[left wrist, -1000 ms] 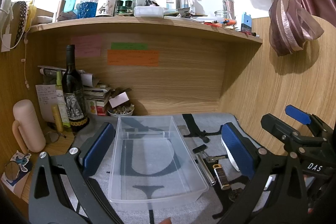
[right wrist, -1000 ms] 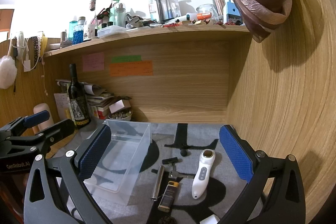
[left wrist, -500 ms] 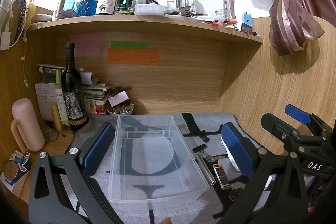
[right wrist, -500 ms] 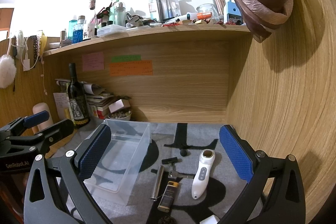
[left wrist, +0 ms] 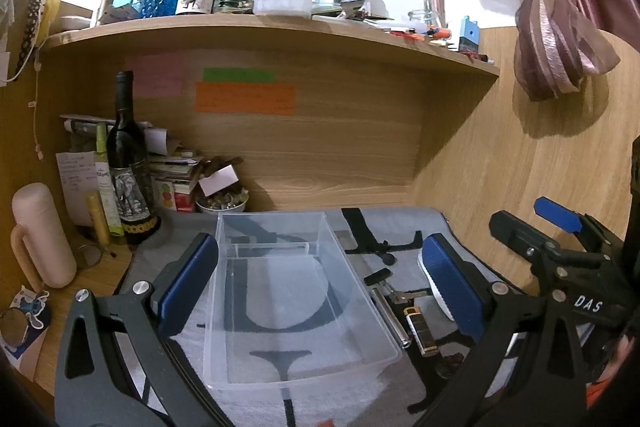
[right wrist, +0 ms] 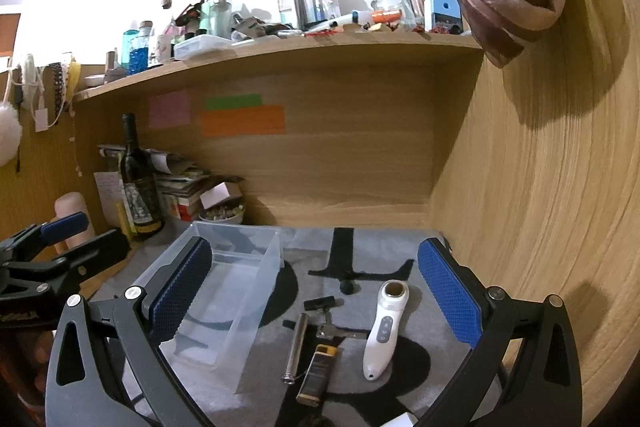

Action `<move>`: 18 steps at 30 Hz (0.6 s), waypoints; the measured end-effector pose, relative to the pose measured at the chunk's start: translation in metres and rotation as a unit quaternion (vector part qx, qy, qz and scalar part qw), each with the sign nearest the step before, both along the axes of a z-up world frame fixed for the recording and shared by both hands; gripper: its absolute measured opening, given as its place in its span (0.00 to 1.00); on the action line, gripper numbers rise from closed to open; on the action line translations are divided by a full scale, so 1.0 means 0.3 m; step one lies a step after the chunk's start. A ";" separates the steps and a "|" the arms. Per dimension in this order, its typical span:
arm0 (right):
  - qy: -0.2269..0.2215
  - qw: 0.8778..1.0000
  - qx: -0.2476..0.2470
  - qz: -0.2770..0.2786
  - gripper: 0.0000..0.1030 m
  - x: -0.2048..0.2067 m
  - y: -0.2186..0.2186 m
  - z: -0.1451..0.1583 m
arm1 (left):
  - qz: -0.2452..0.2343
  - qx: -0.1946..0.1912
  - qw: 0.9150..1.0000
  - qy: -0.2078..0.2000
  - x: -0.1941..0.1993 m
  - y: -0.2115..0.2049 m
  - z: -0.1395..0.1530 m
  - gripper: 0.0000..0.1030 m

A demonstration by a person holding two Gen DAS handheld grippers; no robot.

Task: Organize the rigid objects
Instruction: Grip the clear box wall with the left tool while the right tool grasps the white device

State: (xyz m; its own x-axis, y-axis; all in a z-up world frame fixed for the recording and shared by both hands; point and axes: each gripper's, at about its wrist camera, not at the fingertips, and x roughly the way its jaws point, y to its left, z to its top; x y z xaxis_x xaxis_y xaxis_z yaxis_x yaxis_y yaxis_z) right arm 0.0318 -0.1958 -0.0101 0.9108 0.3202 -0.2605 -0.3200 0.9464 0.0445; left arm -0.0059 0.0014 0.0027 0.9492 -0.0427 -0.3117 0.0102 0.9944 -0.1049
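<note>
Right, the clear bin (left wrist: 296, 291) sits empty on the grey mat (right wrist: 400, 251), so nothing is sorted yet. My left gripper (left wrist: 320, 279) and right gripper (right wrist: 316, 291) both hover wide open, holding nothing. The metal tube (right wrist: 295, 347), lighter (right wrist: 318, 373), keys (right wrist: 334, 331) and white handheld device (right wrist: 382, 327) lie just beside the bin.

White letters "DAS" stood on the black body of the right tongs (left wrist: 558, 223), nothing else was legible

Both grippers (left wrist: 320, 279) (right wrist: 314, 287) wide apart, empty
</note>
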 end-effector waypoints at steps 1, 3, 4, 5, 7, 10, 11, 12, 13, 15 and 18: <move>0.001 1.000 0.001 -0.002 1.00 0.006 -0.005 -0.002 | 0.001 -0.002 1.000 0.001 0.003 0.007 0.000 1.00; 0.007 1.000 0.002 -0.004 1.00 0.022 -0.015 -0.005 | 0.007 -0.003 1.000 0.007 0.013 0.024 0.000 0.89; 0.011 1.000 0.001 -0.005 1.00 0.029 -0.020 -0.007 | 0.017 -0.001 1.000 0.013 0.022 0.035 -0.001 0.81; 0.014 1.000 -0.002 -0.006 0.99 0.039 -0.025 -0.008 | 0.023 -0.002 1.000 0.017 0.031 0.048 -0.001 0.80; 0.018 1.000 -0.007 -0.011 0.96 0.051 -0.035 -0.010 | 0.035 -0.008 0.999 0.025 0.050 0.082 -0.007 0.80; 0.025 0.999 -0.017 -0.021 0.90 0.075 -0.053 -0.010 | 0.040 -0.014 0.998 0.039 0.080 0.125 -0.016 0.78; 0.029 0.999 -0.018 -0.024 0.88 0.084 -0.059 -0.010 | 0.040 -0.015 0.998 0.046 0.093 0.139 -0.020 0.78; 0.034 0.999 -0.020 -0.027 0.85 0.096 -0.066 -0.012 | 0.035 -0.017 0.998 0.055 0.108 0.153 -0.024 0.74; 0.040 0.999 -0.021 -0.028 0.82 0.106 -0.071 -0.014 | 0.031 -0.019 0.997 0.068 0.126 0.167 -0.030 0.69; 0.053 0.998 -0.025 -0.031 0.79 0.129 -0.081 -0.022 | 0.028 -0.015 0.996 0.089 0.158 0.187 -0.043 0.65; 0.079 0.996 -0.031 -0.037 0.73 0.170 -0.091 -0.044 | 0.028 0.006 0.992 0.121 0.209 0.212 -0.073 0.65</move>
State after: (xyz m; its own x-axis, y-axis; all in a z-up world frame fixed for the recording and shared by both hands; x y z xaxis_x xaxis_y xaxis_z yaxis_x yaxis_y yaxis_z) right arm 0.0828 -0.2232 -0.0234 0.8776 0.2335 -0.4188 -0.2438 0.9694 0.0297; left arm 0.0567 0.0648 -0.0191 0.8468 0.0132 -0.5318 -0.0691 0.9939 -0.0854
